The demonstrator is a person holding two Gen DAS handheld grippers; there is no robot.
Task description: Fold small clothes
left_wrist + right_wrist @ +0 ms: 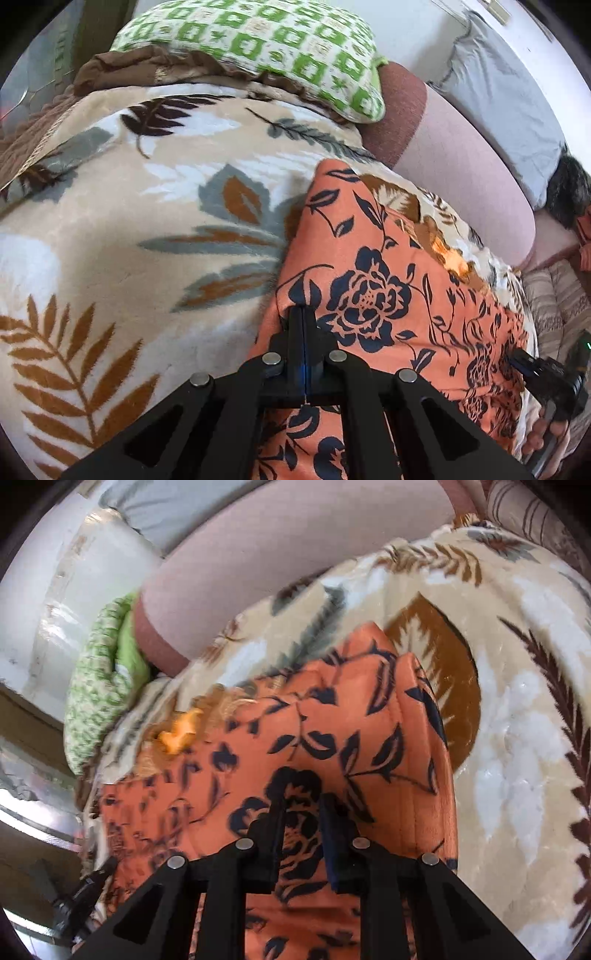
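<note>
Left gripper (303, 314) pinches garment (369, 266) edge.

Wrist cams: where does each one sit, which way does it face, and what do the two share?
Left wrist: on the left tongs, angled down at the orange garment with navy flowers on the beige leaf-print fleece blanket; its jaws are shut at the garment's left edge; the right tongs and some fingers show lower right.
Right wrist: on the right tongs, angled down over the same garment, jaws slightly apart; the left tongs show lower left.
Shared: garment, blanket, green-and-white patterned pillow, pink cushion.
</note>
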